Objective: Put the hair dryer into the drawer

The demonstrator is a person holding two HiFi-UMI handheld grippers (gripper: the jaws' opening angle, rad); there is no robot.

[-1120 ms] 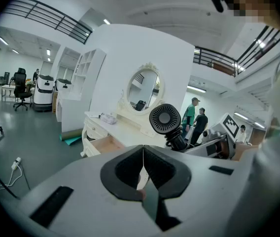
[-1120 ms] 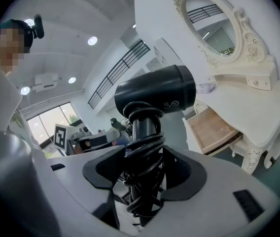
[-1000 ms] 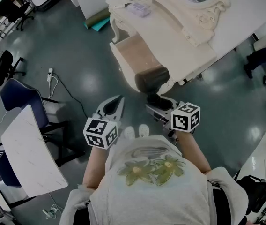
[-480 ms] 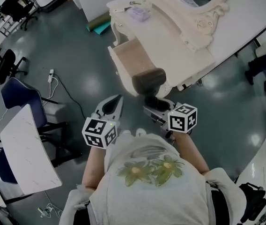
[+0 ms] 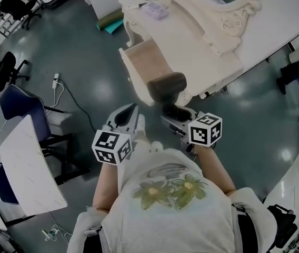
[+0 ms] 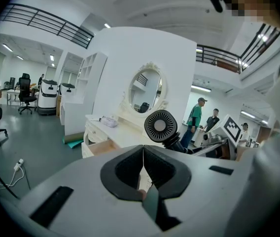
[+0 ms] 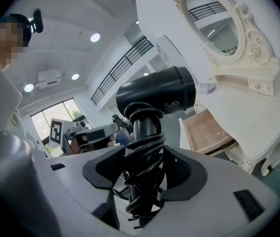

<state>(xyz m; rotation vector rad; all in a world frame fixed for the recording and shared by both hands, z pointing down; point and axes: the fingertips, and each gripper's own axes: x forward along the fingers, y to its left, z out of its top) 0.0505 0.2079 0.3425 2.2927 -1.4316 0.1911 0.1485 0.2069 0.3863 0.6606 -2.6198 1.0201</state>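
Note:
The black hair dryer (image 5: 166,87) stands upright with its cord coiled round the handle. My right gripper (image 5: 176,116) is shut on that handle. In the right gripper view the dryer's barrel (image 7: 157,98) rises above the right gripper (image 7: 144,169), beside the open wooden-bottomed drawer (image 7: 209,131). The drawer (image 5: 145,62) juts from the white dressing table (image 5: 191,30), just beyond the dryer. My left gripper (image 5: 126,116) hangs left of the dryer, shut on nothing. In the left gripper view the left gripper (image 6: 143,164) has its pads together, with the dryer's rear grille (image 6: 160,126) and the drawer (image 6: 100,147) behind.
A small clear box (image 5: 155,9) lies on the dressing table top, under the oval mirror (image 7: 219,26). A teal roll (image 5: 110,22) lies on the floor by the table leg. A blue chair (image 5: 20,107), a white table (image 5: 26,165) and a cable (image 5: 60,91) are at the left. People stand at the far right (image 5: 297,67).
The person has shifted slightly towards the dressing table. The dryer stays in my right gripper and the left gripper stays shut; both have barely moved.

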